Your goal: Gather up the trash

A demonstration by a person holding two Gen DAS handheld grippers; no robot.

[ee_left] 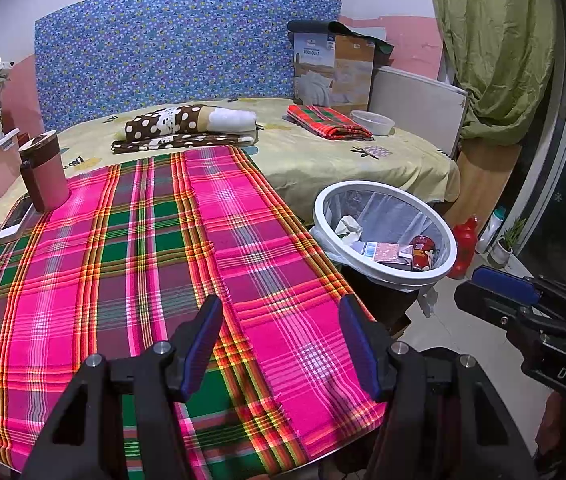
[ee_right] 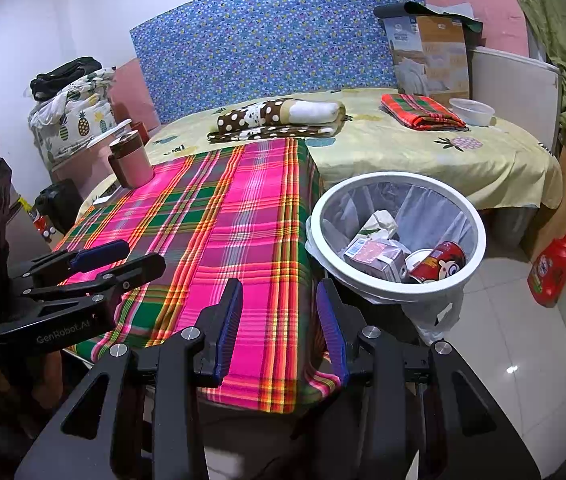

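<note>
The trash sits in the white-rimmed bin (ee_right: pixel 397 236), ahead and to the right of the right hand-held gripper (ee_right: pixel 279 320). Inside, a red printed can (ee_right: pixel 439 262) lies tilted, its long axis slanting from lower left to upper right, with its open end low against the near wall. A flat carton (ee_right: pixel 375 254) lies beside it on the left, its barcoded end pointing left. Crumpled paper (ee_right: pixel 379 224) sits behind them, towards the far wall. The bin has a pale liner whose loose plastic hangs below the rim.

The right hand-held gripper hangs over the near corner of the table (ee_right: pixel 219 220), which is covered in pink and green plaid cloth; its jaws stand at a middling gap with nothing between them. The left hand-held gripper (ee_left: pixel 281 344) is over the same cloth, its jaws spread wider and empty, the bin well off to its right.

The right wrist view looks down into the bin and shows the face printed on the can; the left wrist view sees the bin more obliquely, with the can (ee_left: pixel 421 252) partly hidden by the rim. A pink mug (ee_left: pixel 45 172) stands at the table's far left corner, and a red bottle (ee_right: pixel 551 272) is on the floor beyond the bin.
</note>
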